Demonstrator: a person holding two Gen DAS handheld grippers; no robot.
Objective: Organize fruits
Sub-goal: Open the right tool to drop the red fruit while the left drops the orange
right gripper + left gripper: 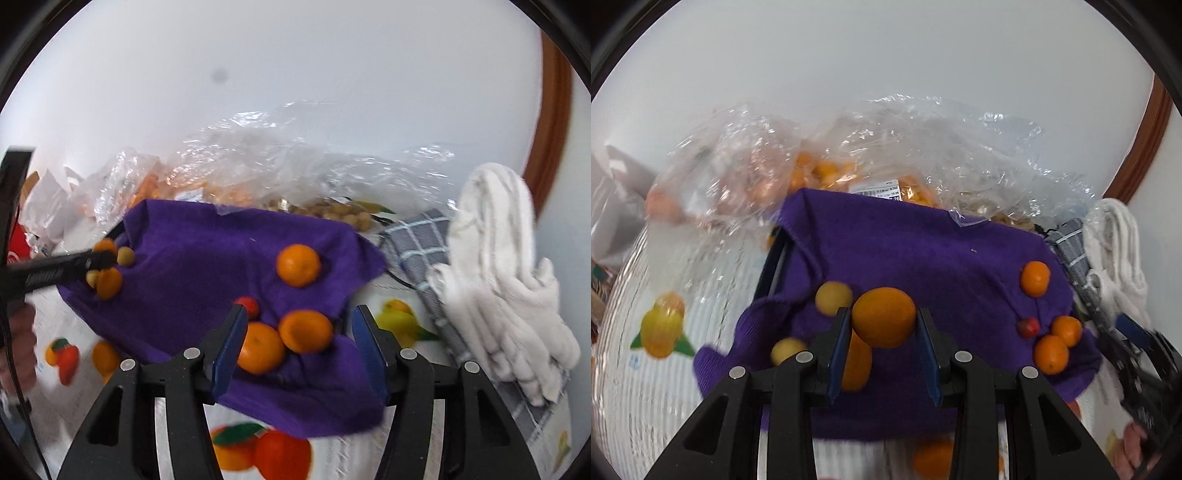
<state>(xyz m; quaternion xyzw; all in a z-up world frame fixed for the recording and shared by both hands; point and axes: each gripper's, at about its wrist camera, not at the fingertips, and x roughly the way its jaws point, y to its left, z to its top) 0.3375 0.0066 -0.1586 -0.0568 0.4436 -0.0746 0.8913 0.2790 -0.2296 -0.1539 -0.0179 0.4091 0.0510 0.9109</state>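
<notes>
A purple cloth (905, 254) lies over a tray on the table, also in the right wrist view (199, 266). My left gripper (882, 325) is shut on an orange (884, 317) above the cloth's left part. Another orange (857, 363) and two small yellow fruits (833, 297) lie beside it. Three oranges (1051, 354) and a small red fruit (1028, 327) lie on the cloth's right. My right gripper (297, 332) is open over two of these oranges (306, 330), touching none. A third orange (298, 265) lies farther back. My left gripper also shows at the left (99, 260).
Clear plastic bags of orange fruit (820, 173) and pale nuts (332, 212) lie behind the cloth. A white towel (506, 266) on a grey checked cloth (417, 236) is at the right. The tablecloth (661, 328) has printed fruit. A white wall stands behind.
</notes>
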